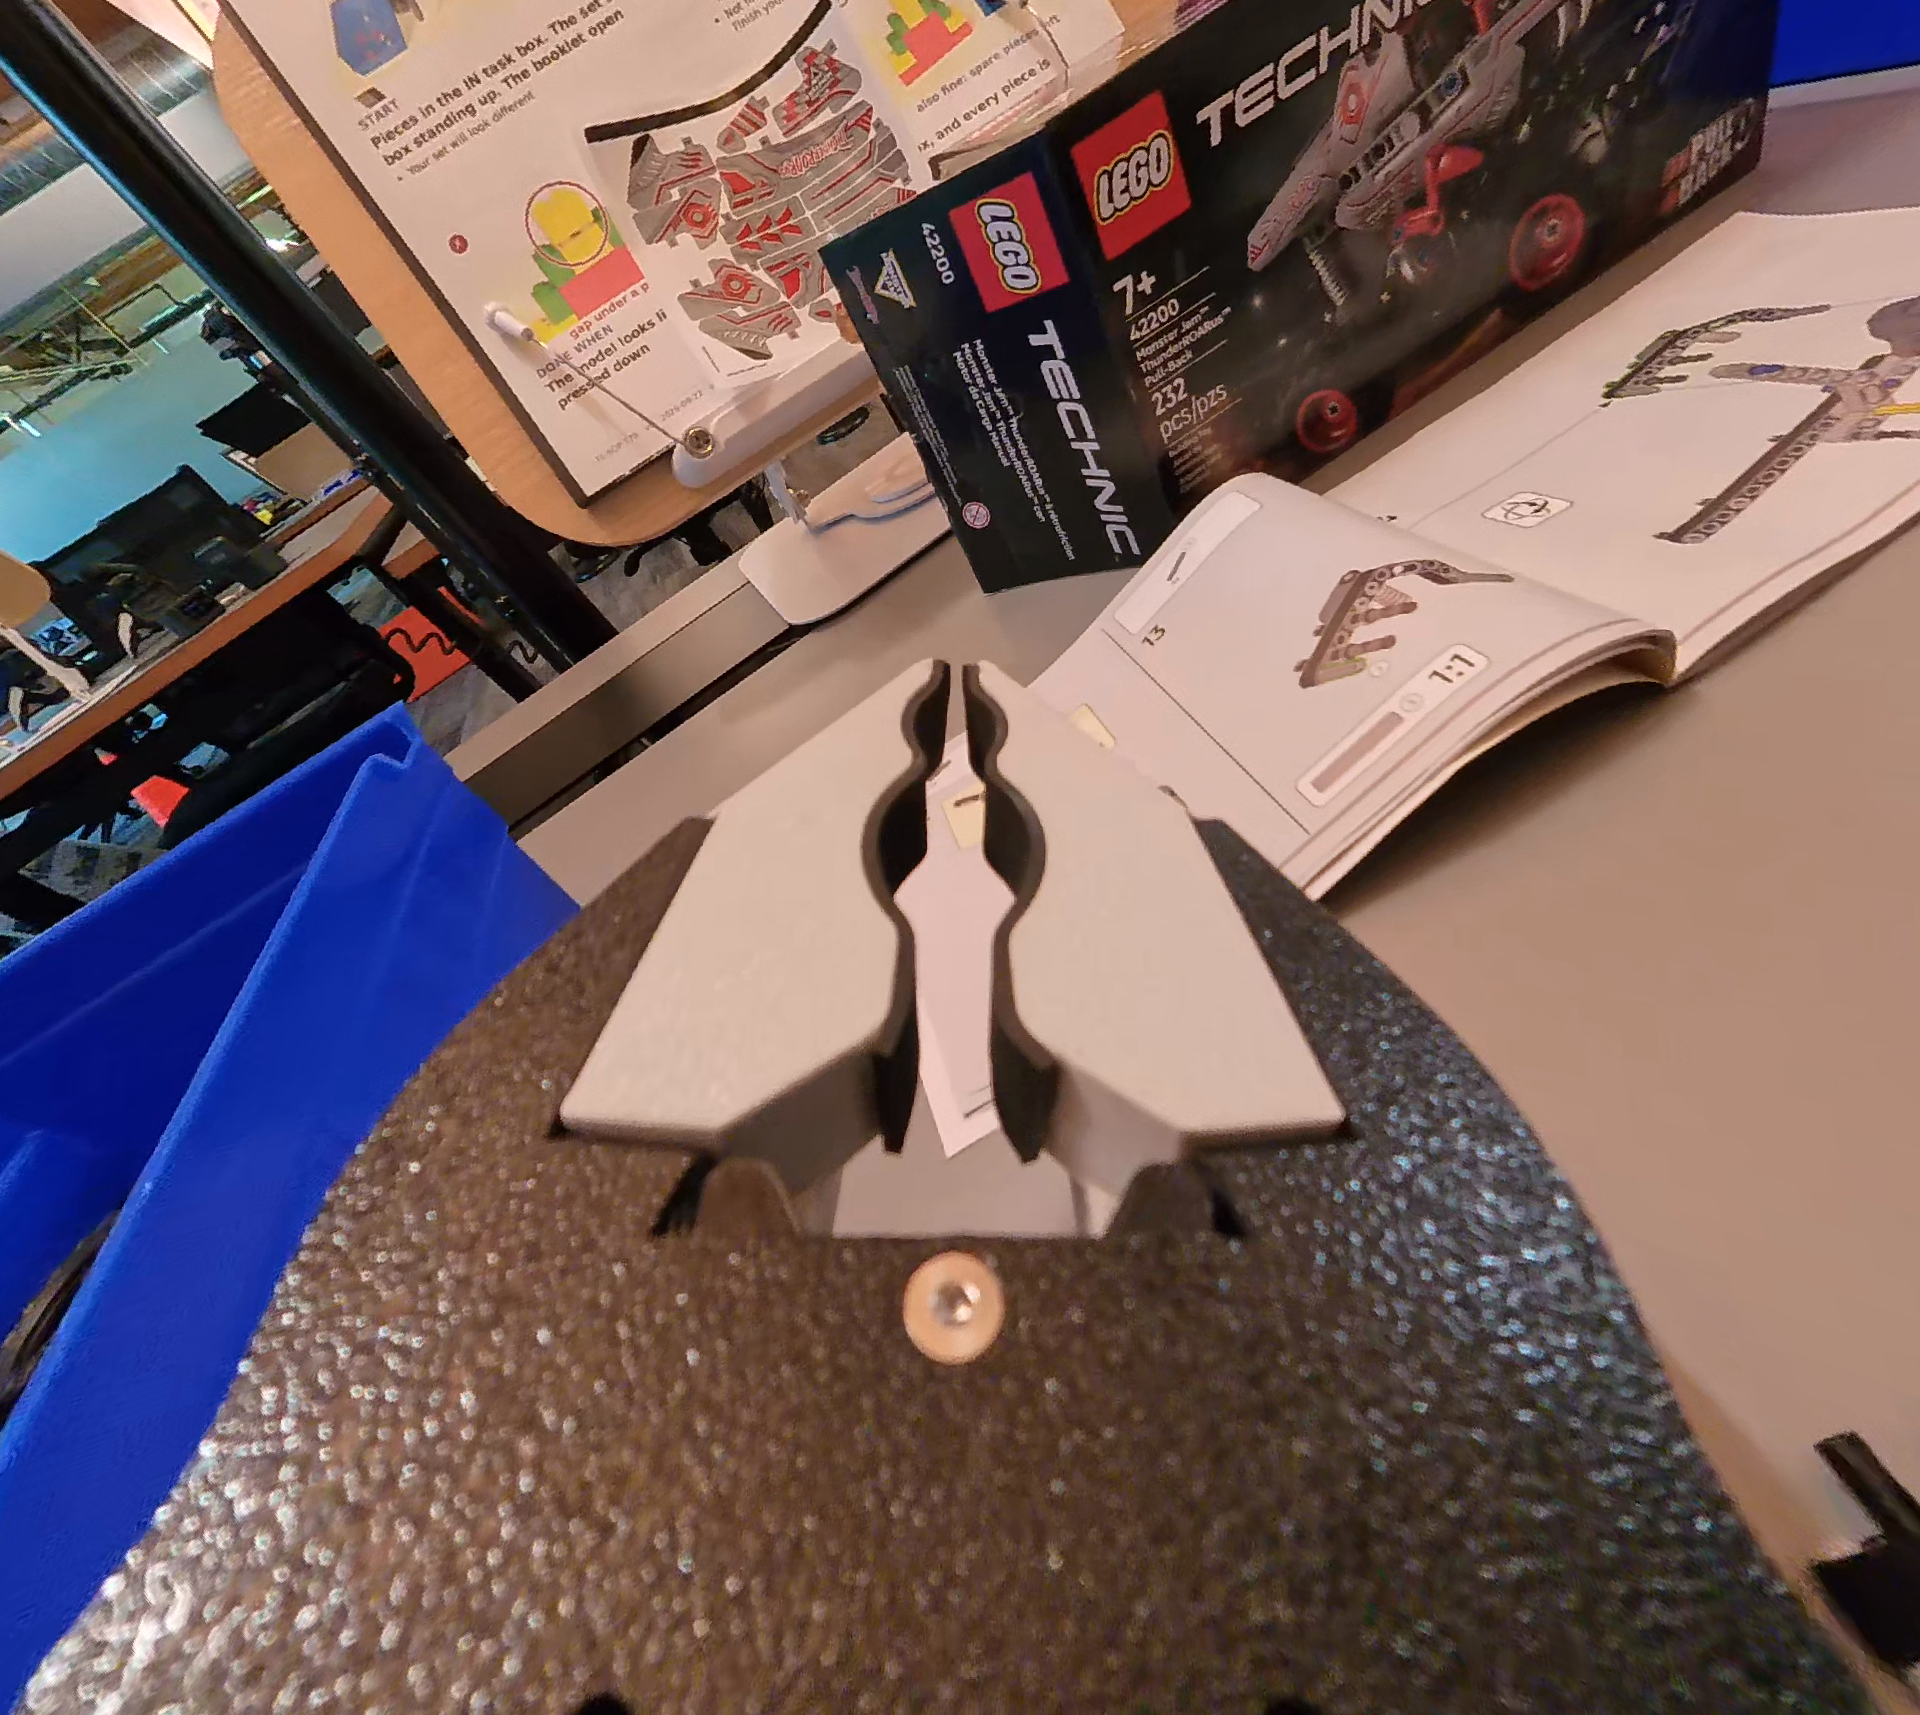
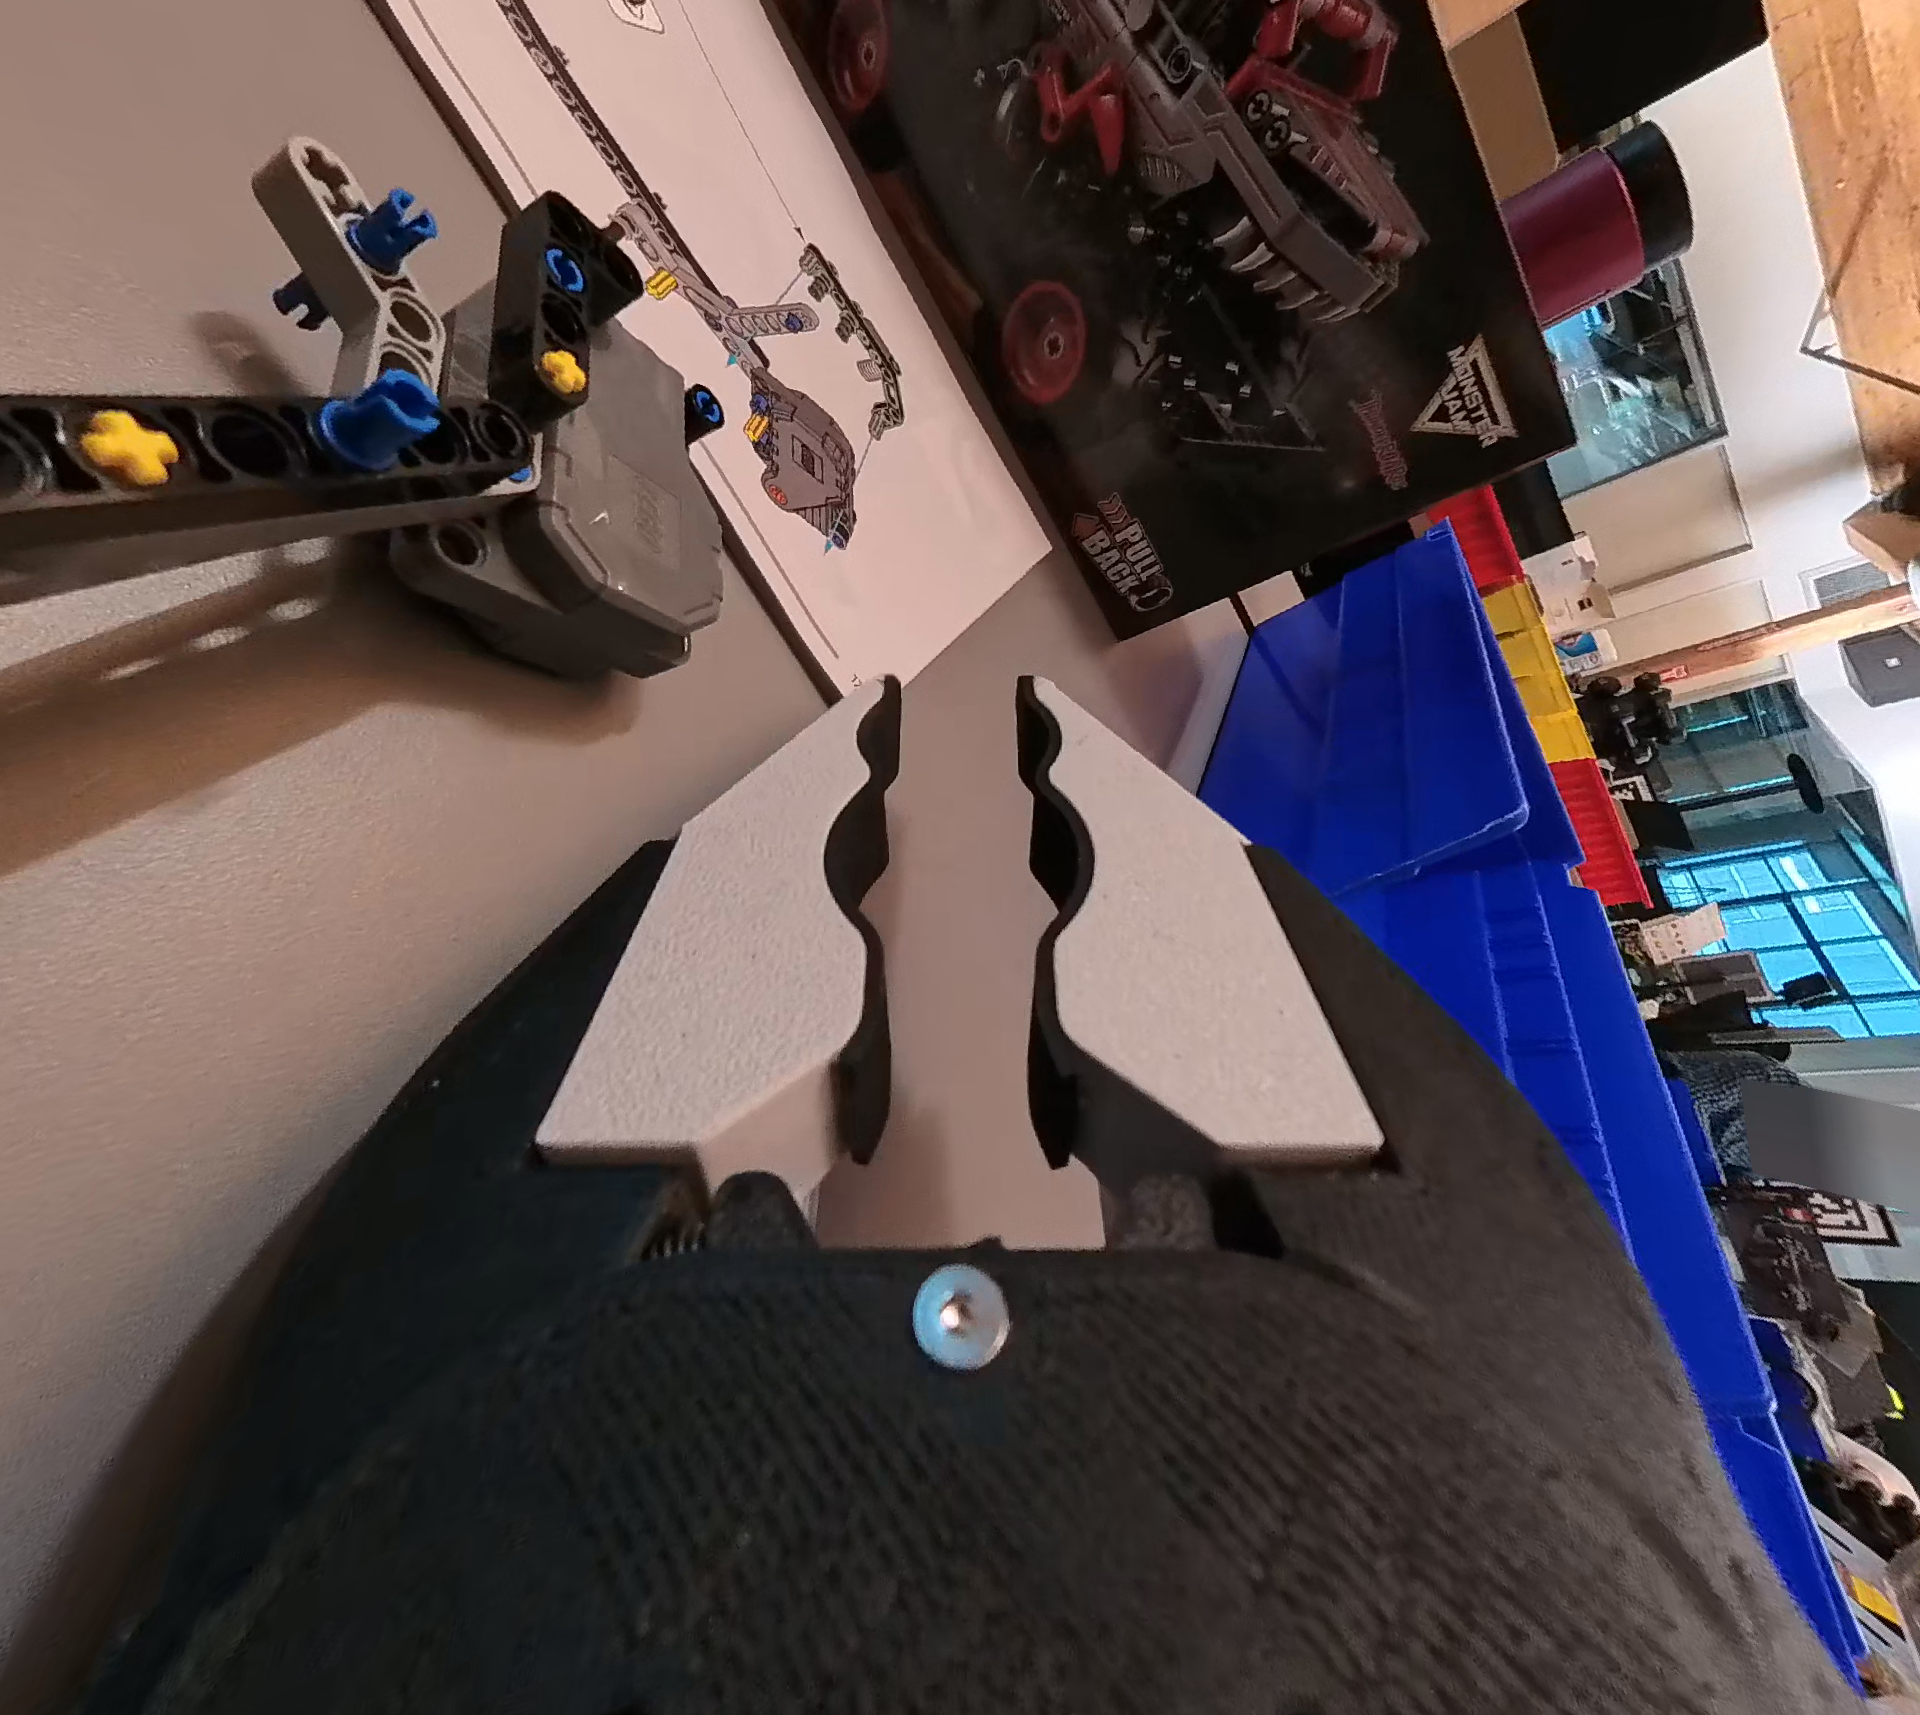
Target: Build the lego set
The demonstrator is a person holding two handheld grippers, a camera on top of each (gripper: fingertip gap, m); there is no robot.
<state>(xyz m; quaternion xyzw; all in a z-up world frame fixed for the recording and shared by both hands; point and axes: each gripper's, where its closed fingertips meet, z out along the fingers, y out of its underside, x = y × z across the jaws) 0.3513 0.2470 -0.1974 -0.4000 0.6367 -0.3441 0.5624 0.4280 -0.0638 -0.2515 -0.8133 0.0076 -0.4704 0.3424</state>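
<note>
The partly built model lies on the grey table at the left of the right wrist view: a grey motor block with black beams, a grey beam, blue pins and yellow axles. It rests against the open instruction booklet. My right gripper is open and empty, to the right of the model and apart from it. My left gripper is shut with nothing between its fingers, just above the near corner of the booklet. The model does not show in the left wrist view.
The set's dark box stands behind the booklet; it also shows in the right wrist view. Blue bins sit beside each gripper. A board with a printed sheet leans at the table's back. A maroon bottle stands behind the box. There is about 35 cm between the tips of the two grippers. It is some 40 cm from my right tips to the maroon bottle.
</note>
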